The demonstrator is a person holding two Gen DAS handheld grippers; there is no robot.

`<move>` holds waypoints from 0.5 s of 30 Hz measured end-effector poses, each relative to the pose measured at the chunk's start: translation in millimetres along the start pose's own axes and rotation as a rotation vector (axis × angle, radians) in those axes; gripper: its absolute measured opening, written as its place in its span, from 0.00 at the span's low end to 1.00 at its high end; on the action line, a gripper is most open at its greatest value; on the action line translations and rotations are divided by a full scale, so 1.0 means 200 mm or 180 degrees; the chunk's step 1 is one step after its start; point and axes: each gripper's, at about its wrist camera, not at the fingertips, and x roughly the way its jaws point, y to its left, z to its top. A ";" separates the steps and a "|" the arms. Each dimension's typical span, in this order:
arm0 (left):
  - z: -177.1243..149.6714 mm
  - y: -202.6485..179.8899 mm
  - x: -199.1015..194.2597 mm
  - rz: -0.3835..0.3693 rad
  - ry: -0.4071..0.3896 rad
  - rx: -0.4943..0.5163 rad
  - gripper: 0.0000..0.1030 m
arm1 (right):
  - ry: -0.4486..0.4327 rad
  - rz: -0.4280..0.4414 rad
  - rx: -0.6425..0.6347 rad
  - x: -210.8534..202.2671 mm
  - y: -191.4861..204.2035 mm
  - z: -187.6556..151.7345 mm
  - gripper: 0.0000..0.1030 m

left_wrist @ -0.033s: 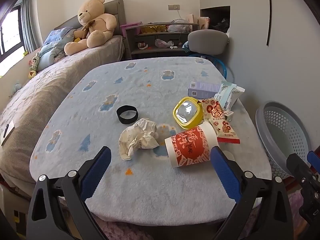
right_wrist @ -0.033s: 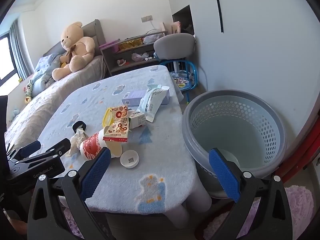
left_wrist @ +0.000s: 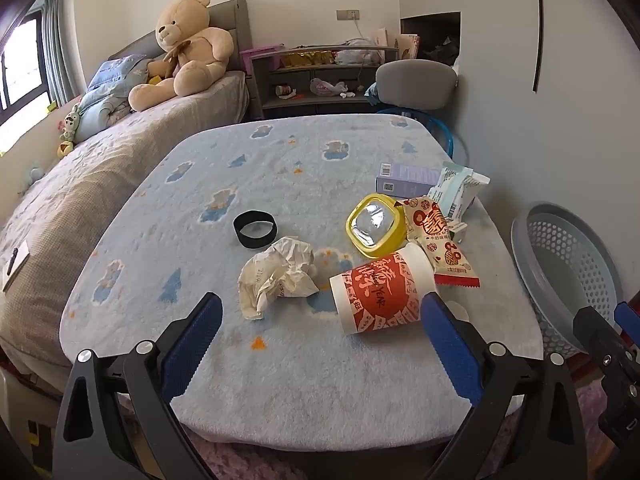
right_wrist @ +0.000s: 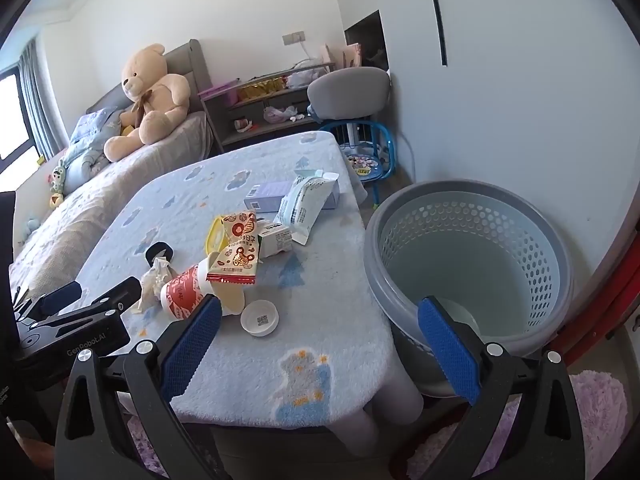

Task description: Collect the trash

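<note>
Trash, scattered on the right half of a low table [left_wrist: 280,400] covered in a pale blue fleecy cloth with small printed figures. One paper cup [left_wrist: 380,292], red and white, lying on its side near the front edge, mouth toward the front. One crumpled paper wad [left_wrist: 280,274], cream, just left of the cup. One snack wrapper [left_wrist: 440,240], cream and red, lying across the closed end of the cup; from the right wrist view its lower edge overhangs the cup. One round yellow lid or tub [left_wrist: 375,226], shiny inside, just behind the cup and touching the wrapper. One small carton [right_wrist: 275,240] beside the wrapper. One white and green pouch [left_wrist: 456,192], leaning over a flat lilac box [left_wrist: 404,180] at the far right. One black ring [left_wrist: 255,229], apart to the left. One small white cap [right_wrist: 259,317], open side up, in front of the cup. Bin: a grey perforated basket [right_wrist: 520,216] on the floor, just beside the table's right edge, looking nearly empty. Left gripper [left_wrist: 320,344], fingers spread wide, nothing between them, held over the table's front edge facing the cup and wad. Right gripper [right_wrist: 320,344], likewise wide apart and holding nothing, poised over the table corner and the basket rim. Beyond: a bed [left_wrist: 100,184] with a large teddy bear [left_wrist: 188,44], a shelf unit [left_wrist: 320,76], a grey chair [left_wrist: 416,80].
</note>
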 end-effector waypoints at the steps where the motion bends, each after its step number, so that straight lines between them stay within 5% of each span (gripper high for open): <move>1: 0.00 0.00 -0.01 0.0004 -0.0003 0.0002 0.92 | -0.0004 0.0001 -0.0002 0.00 0.00 0.00 0.94; 15: 0.00 0.01 -0.04 0.0037 -0.0043 0.0030 0.92 | -0.0025 0.0010 0.0007 -0.03 0.01 0.00 0.94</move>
